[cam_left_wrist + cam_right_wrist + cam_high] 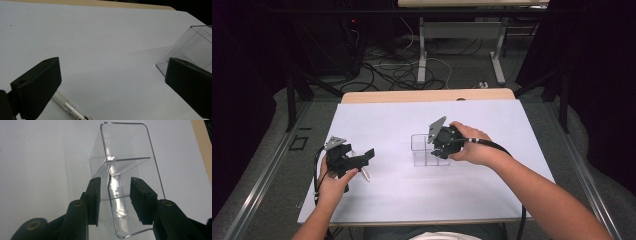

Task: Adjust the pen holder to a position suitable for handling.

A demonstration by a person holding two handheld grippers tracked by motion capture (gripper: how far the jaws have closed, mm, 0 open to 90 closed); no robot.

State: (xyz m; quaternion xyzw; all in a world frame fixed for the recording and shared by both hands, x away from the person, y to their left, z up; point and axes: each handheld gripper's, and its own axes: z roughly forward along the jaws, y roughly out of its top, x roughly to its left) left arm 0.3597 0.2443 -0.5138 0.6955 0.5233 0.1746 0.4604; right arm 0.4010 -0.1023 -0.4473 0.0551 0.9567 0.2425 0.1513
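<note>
box (424,150): clear hard plastic, rectangular, rounded corners, inner dividers; mid-table on white sheet (402,195)
right gripper (113,202): black ribbed pads straddling box wall, small gaps both sides, not clamped
left gripper (110,85): jaws wide apart, empty, over sheet
pen (71,110): white barrel, printed label, flat beside left jaw

pen (70,110) half hidden by jaw, box (190,50) cut off at edge
</note>
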